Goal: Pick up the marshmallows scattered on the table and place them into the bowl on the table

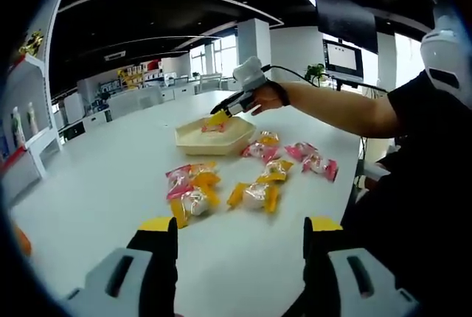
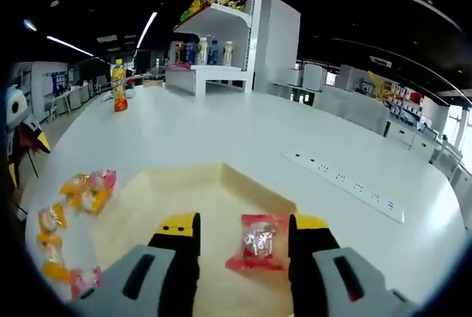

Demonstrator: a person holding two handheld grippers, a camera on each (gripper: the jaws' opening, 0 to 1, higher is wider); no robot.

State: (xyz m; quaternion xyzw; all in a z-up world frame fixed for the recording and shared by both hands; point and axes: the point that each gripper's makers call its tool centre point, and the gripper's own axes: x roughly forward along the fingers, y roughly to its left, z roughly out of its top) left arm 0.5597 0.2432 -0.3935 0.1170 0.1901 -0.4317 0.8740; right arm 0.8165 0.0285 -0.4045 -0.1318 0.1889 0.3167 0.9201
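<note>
Marshmallows [image 1: 221, 184] lie scattered on the white table [image 1: 110, 177] in small crinkly wrappers, some yellow-orange, some pink, each with a pale lump showing through a clear middle. In the left gripper view a pink-and-yellow cluster [image 1: 192, 188] sits nearest, a yellow-wrapped one [image 1: 253, 195] just beside it, and further pieces, yellow [image 1: 275, 170] and pink [image 1: 316, 161], trail toward the table's edge. Behind them stands the bowl [image 1: 214, 136], a shallow cream-coloured dish with angled sides.

The right tool [image 1: 225, 107] reaches over the bowl, held by a person's hand [image 1: 269, 98] on a bare forearm; something yellow shows at its tip. From its own camera the right tool [image 2: 243, 232] has its jaws spread, with a red-wrapped marshmallow [image 2: 257, 242] lying between them on the bowl's floor [image 2: 192, 199]; whether the pads touch it I cannot tell. More wrapped pieces [image 2: 90, 188] rest on the table just left of the bowl.

The left tool [image 1: 240, 239] hovers low over bare table, jaws wide apart and holding nothing.

A power strip [image 2: 346, 180] is set into the tabletop. A bottle [image 2: 118, 85] stands far along it. Beyond are white shelves [image 2: 214, 29] of goods, a column [image 1: 253, 40], a wall screen [image 1: 343, 59], windows and ceiling strip lights [image 2: 144, 29].
</note>
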